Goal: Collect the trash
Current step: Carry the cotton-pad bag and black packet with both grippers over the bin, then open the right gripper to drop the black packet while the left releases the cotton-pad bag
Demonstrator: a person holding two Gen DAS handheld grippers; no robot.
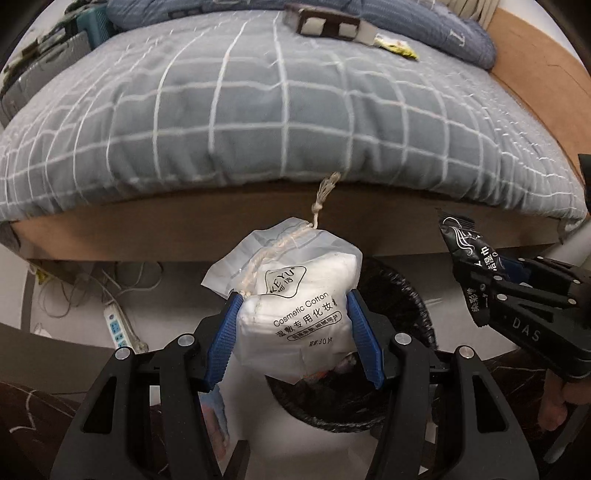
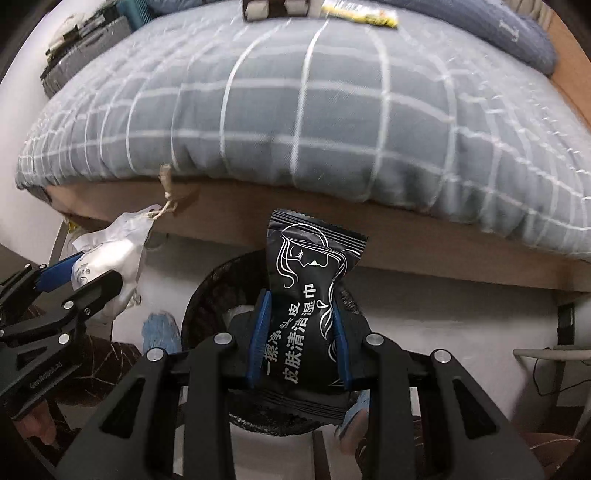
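My left gripper (image 1: 293,299) is shut on a white cosmetic cotton bag (image 1: 295,291) with a cord drawstring, its blue pads pressing both sides. The bag hangs over the left part of a black-lined trash bin (image 1: 399,295) on the floor. My right gripper (image 2: 300,297) is shut on a black wet-wipe packet (image 2: 308,291), held upright above the same bin (image 2: 210,291). In the left wrist view the right gripper (image 1: 469,284) with the black packet (image 1: 465,251) shows at the right edge. In the right wrist view the left gripper (image 2: 96,266) and the white bag (image 2: 114,254) show at the left.
A bed with a grey checked quilt (image 1: 280,110) and a wooden frame (image 1: 221,229) stands right behind the bin. A yellow wrapper (image 1: 397,46) and a dark box (image 1: 325,20) lie on the quilt far back. A power strip (image 1: 118,326) and cables lie on the floor at left.
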